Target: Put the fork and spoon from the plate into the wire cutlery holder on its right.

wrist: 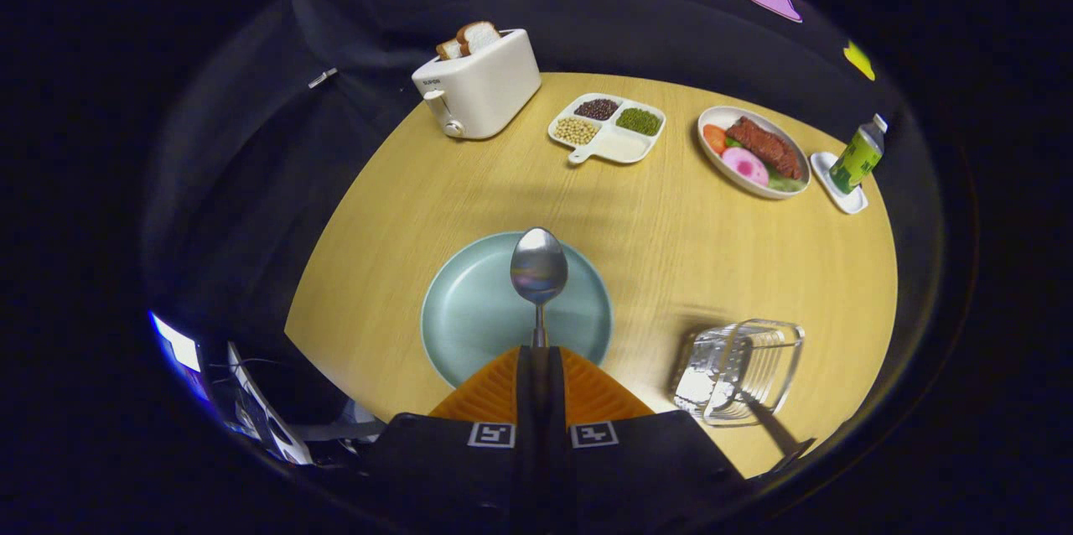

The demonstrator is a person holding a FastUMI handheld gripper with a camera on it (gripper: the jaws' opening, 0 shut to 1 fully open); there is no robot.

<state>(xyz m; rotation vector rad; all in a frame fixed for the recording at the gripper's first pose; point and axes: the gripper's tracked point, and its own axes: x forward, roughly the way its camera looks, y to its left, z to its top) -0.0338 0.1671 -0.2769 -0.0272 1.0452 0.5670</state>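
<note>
My gripper (539,348) is shut on the handle of a metal spoon (539,271), both orange fingers (495,388) pressing on it. The spoon points straight ahead, bowl up, and is held over the pale blue plate (469,325), which lies bare just beyond the fingers. The wire cutlery holder (739,371) stands on the table to the right of the plate. A slim dark handle (775,433), apparently the fork's, leans out of the holder toward the near table edge.
On the far side of the round wooden table (654,250) stand a white toaster (478,82) with bread, a divided dish of beans (608,128), an oval plate of food (754,151) and a green bottle (857,156) on a small tray.
</note>
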